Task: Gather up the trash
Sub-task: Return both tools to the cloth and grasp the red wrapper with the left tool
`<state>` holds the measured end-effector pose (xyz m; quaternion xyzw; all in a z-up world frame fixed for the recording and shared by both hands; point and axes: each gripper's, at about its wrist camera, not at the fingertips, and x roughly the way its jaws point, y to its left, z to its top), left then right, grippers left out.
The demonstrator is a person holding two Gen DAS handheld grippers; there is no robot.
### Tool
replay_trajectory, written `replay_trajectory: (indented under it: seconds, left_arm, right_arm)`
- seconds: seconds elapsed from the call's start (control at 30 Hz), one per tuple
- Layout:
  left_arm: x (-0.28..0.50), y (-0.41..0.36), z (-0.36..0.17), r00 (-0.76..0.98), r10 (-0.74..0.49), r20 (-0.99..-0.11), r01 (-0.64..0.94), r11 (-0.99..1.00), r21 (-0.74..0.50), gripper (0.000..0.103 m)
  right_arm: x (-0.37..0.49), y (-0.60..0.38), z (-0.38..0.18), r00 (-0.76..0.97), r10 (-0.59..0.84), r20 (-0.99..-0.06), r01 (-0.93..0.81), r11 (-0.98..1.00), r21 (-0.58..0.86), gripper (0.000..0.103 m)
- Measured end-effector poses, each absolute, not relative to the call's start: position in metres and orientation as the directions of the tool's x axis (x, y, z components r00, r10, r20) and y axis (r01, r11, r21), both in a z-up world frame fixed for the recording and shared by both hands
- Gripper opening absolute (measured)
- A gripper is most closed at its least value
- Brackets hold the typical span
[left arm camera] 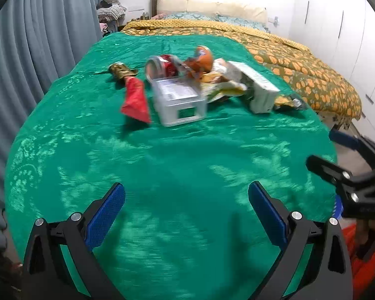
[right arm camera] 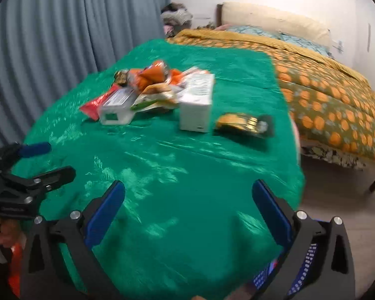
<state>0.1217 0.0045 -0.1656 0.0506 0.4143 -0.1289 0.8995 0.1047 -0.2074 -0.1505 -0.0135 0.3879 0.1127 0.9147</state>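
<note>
Glossy green cloth [left arm camera: 162,175] with a satin sheen – crinkled foil wrappers [left arm camera: 135,97], matt cardboard carton [right arm camera: 196,102]

You won't find any wording here that can be read. The clear plastic box [left arm camera: 178,100], ahead of your left gripper, carries a white printed label on its lid, but the print is too blurred to make out. The white carton [right arm camera: 196,105], ahead of your right gripper, has small print on its upper face, equally smeared. The black and yellow packet [right arm camera: 245,123] just beside that carton shows pale markings, none of them legible.
</note>
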Motion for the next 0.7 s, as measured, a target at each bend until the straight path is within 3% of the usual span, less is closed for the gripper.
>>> replay_trajectory:
  seconds: [0.43, 0.7]
  left_arm:
    - [0.193, 0.046, -0.148, 0.598, -0.27, -0.755, 0.275, 0.953, -0.124, 0.097]
    - [0.259, 0.045, -0.151, 0.589, -0.215, -0.779, 0.251, 0.965, -0.076, 0.077]
  right_arm:
    - [0.14, -0.146, -0.171, 0.617, 0.209, -0.759, -0.296, 0.955, 0.022, 0.099]
    - [0.145, -0.147, -0.18, 0.572, 0.218, -0.791, -0.296, 0.954, 0.049, 0.099]
